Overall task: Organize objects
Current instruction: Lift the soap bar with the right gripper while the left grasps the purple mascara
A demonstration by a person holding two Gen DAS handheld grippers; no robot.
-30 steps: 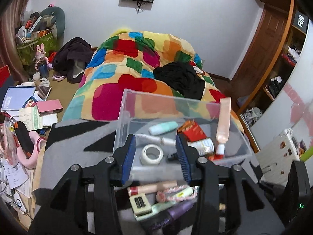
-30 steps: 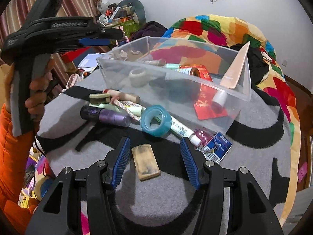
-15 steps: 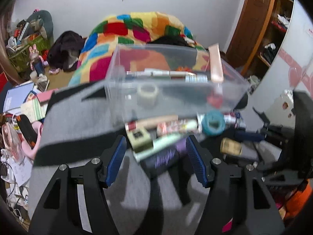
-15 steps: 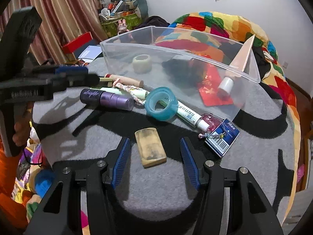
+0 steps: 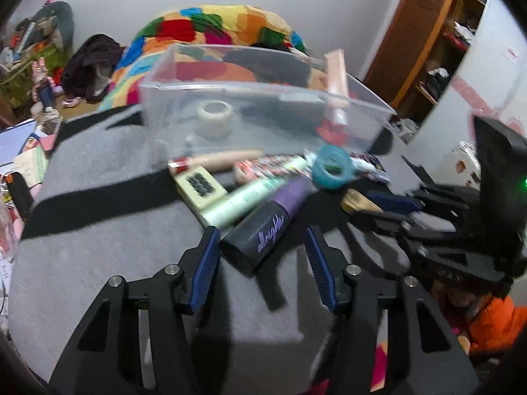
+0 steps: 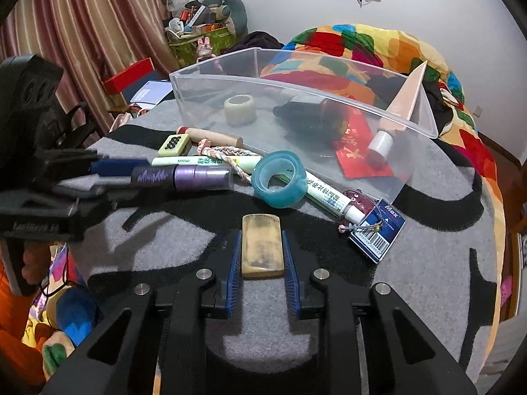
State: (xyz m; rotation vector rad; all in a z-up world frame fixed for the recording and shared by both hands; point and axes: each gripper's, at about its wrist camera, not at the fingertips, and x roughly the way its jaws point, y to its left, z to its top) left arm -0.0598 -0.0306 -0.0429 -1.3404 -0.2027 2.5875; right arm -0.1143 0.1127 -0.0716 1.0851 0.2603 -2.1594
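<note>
A tan block (image 6: 262, 247) lies on the grey and black blanket (image 6: 428, 263). My right gripper (image 6: 260, 235) is closing on it, and its blue pads touch both long sides. My left gripper (image 5: 262, 233) is also closing, low over the near end of a black and purple tube (image 5: 273, 217); that end sits between its pads with gaps on both sides. A clear plastic bin (image 6: 296, 98) stands behind the loose items. It holds a white tape roll (image 6: 240, 108), a dark bottle, a red packet and a leaning pink tube (image 6: 405, 98).
Loose in front of the bin lie a teal tape ring (image 6: 280, 181), a mint tube (image 6: 204, 161), a green tile (image 6: 174, 144), a braided cord, a white tube (image 6: 326, 194) and a blue staple box (image 6: 377, 233). A colourful quilt lies behind. An orange sleeve shows at the edge.
My left gripper came down from over the bin to the purple tube. My right gripper's jaws closed in around the tan block.
</note>
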